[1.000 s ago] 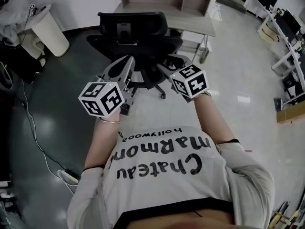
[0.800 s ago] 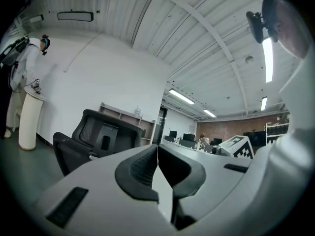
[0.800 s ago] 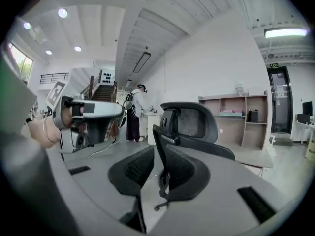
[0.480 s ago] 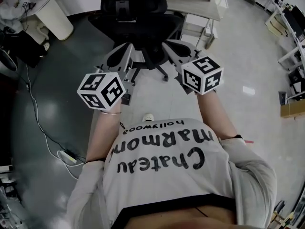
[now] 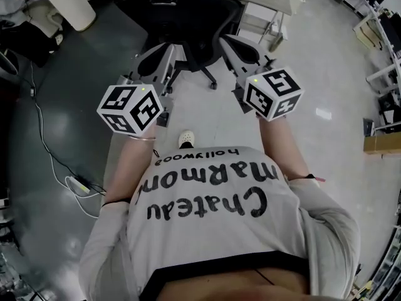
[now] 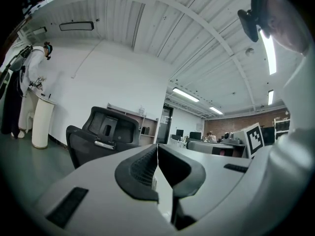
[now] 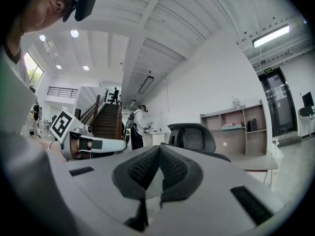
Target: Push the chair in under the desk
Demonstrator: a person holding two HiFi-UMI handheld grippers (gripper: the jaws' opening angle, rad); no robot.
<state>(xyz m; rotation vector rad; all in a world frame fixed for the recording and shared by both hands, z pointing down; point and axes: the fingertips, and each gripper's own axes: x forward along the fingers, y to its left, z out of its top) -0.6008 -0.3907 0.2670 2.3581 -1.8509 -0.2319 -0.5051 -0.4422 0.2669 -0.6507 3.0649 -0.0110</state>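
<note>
Where chair point(image 5: 188, 17) stands: floor, just before desk point(image 7: 256, 163), near both grippers' tips.
chair back point(image 6: 106, 127): turned toward grippers, seat toward desk.
left gripper point(image 6: 157, 151): jaws clenched, empty.
right gripper point(image 7: 160, 151): jaws clenched, empty.

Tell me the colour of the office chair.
Black. The chair shows best in the right gripper view.

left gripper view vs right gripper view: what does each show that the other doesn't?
Left gripper view only: a brick back wall and the other gripper's marker cube. Right gripper view only: a staircase and the other gripper's marker cube. Both: the black chair, the shelf unit behind it, and shut, empty jaws on the left gripper and right gripper.
</note>
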